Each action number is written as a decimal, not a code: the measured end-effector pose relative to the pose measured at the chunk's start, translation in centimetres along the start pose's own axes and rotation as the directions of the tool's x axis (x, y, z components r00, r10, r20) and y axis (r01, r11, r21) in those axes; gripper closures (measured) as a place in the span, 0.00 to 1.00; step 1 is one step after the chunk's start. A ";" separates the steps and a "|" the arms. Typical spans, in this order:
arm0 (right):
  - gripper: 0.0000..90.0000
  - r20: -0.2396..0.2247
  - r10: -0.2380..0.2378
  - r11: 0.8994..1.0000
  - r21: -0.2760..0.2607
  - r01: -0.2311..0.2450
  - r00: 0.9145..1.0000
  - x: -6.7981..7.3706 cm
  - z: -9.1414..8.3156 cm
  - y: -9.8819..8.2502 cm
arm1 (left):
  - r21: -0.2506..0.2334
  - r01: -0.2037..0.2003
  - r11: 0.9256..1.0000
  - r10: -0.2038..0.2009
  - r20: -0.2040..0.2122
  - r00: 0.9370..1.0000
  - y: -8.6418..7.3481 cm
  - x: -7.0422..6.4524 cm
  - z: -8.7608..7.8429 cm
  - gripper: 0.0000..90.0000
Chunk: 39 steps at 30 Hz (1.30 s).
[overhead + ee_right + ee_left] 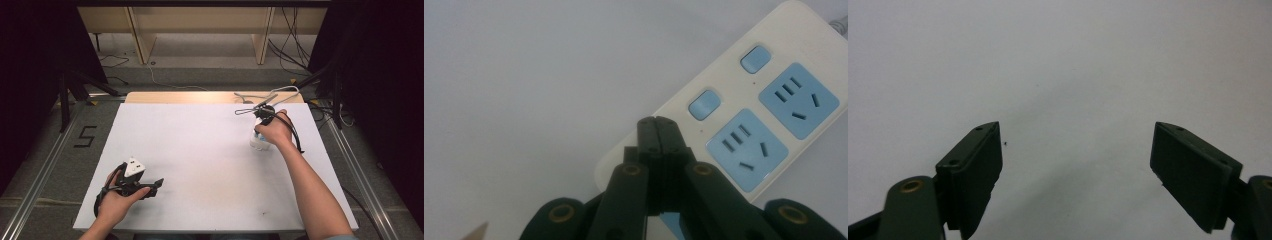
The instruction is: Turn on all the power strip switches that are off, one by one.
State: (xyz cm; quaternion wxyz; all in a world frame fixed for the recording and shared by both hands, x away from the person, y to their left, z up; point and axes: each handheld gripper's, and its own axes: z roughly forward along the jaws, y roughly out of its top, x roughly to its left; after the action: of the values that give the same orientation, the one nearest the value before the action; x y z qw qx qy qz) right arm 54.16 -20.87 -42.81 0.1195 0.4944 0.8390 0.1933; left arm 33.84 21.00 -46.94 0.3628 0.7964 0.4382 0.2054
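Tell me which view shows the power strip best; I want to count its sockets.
The right gripper view: the power strip is close, with two blue sockets and two switches plain. In the high view it is small and mostly hidden under the right hand. The left gripper view faces bare table.

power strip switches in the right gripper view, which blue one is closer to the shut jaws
The lower-left blue switch, just above the closed tips of the right gripper. The other switch sits farther up the power strip, toward its cable end.

left gripper jaws apart, right gripper jaws together
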 end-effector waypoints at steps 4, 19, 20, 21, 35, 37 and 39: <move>1.00 0.004 -0.003 1.000 0.015 0.003 1.000 0.1 0.1 0.1 | 0.000 -0.001 1.000 0.001 0.000 1.000 0.0 0.0 0.0 0.23; 1.00 0.006 -0.003 0.999 0.037 0.002 1.000 0.1 0.3 0.2 | -0.002 -0.001 1.000 0.001 0.000 1.000 0.0 0.0 0.0 0.23; 1.00 0.005 -0.002 0.999 0.039 0.001 1.000 0.1 0.3 0.3 | -0.001 -0.001 1.000 0.001 0.000 1.000 0.0 0.0 0.0 0.23; 1.00 0.006 -0.004 0.999 0.041 0.004 1.000 0.1 0.3 0.3 | -0.001 -0.002 1.000 0.002 0.000 1.000 0.0 0.0 0.0 0.23; 1.00 0.031 -0.025 0.998 0.062 0.023 0.999 0.5 0.6 0.6 | -0.005 -0.003 1.000 0.003 0.001 1.000 0.0 0.0 -0.1 0.23; 1.00 0.038 -0.032 0.997 0.069 0.029 0.999 0.5 0.6 0.6 | -0.005 -0.003 1.000 0.003 0.001 1.000 0.1 -0.1 -0.1 0.23; 1.00 0.048 -0.038 0.997 0.073 0.034 0.998 0.7 0.6 0.7 | -0.006 -0.004 1.000 0.004 0.001 1.000 0.0 -0.1 -0.1 0.23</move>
State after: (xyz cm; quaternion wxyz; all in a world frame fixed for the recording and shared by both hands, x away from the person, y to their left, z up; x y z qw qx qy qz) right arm 54.61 -19.81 -43.09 0.1258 0.4878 0.8510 0.1484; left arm 33.79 20.93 -46.87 0.3651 0.7962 0.4359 0.2069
